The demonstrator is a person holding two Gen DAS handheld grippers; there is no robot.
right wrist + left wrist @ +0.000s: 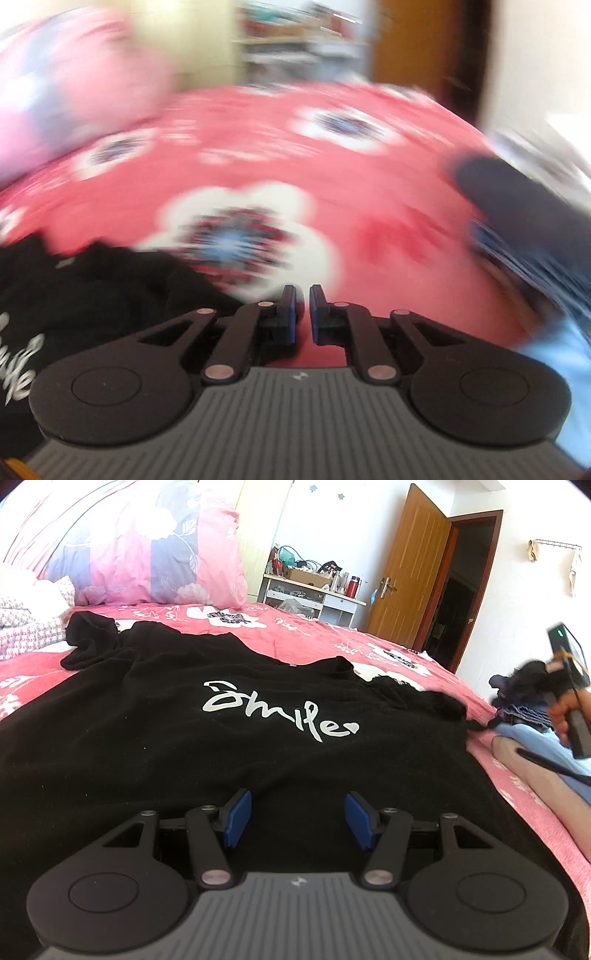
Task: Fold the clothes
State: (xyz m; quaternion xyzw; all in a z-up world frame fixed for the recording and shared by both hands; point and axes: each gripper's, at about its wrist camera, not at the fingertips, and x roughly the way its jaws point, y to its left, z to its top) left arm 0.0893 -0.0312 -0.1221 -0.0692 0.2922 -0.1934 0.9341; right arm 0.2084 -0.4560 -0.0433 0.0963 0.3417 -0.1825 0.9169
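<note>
A black T-shirt [229, 731] lies spread front-up on the pink floral bed [303, 635], filling the centre and lower part of the left wrist view. White cursive lettering [280, 710] reading "Smile", ending in a small heart, runs across its chest at mid-frame. One sleeve [92, 642] is bunched and crumpled at the upper left; the other [424, 698] lies rumpled toward the right near the bed edge. In the blurred right wrist view, the shirt occupies the lower left corner.
</note>
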